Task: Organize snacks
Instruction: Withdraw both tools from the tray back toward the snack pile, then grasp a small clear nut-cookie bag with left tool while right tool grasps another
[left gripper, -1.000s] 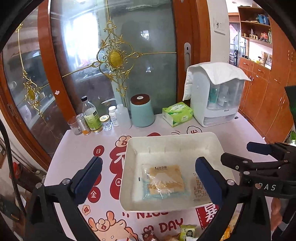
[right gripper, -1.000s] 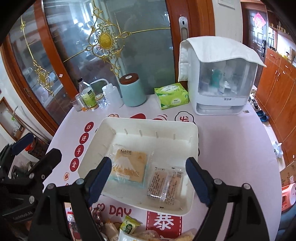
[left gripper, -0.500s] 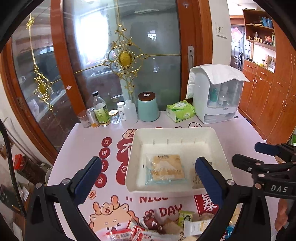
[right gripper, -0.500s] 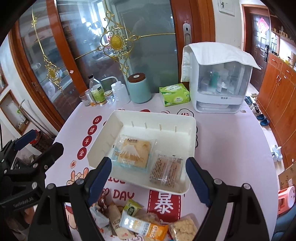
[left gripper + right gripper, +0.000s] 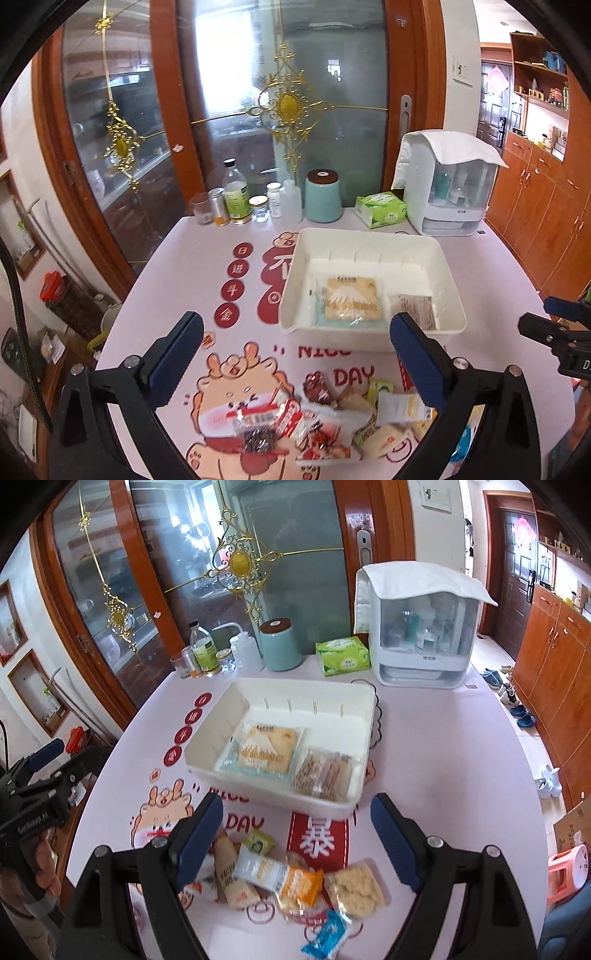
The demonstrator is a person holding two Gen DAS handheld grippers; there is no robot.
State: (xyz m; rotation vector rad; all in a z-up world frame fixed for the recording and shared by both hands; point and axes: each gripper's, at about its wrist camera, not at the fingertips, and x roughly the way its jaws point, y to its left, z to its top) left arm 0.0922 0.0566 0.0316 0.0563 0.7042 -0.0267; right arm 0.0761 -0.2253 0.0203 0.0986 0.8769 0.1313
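On the pink table, you held both grippers up and back from the white tray, and that retreat was the change: a second before, each camera was nearly filled by the tray, and now the loose snack pile at the near edge had come into sight. Your left gripper had its blue-padded jaws spread wide, holding nothing. Your right gripper was likewise spread and empty, hovering above the pile. Inside the tray, two packets already lay flat side by side: a cracker pack printed with a mountain and a clear pack of brown biscuits to its right. Everything else was still outside the tray, heaped together just in front of it, including an orange-and-white packet, a pale crumbly square and a small blue sachet. Judging by this, the sorting was only begun, and pulling back probably set you up to pick the next snack.
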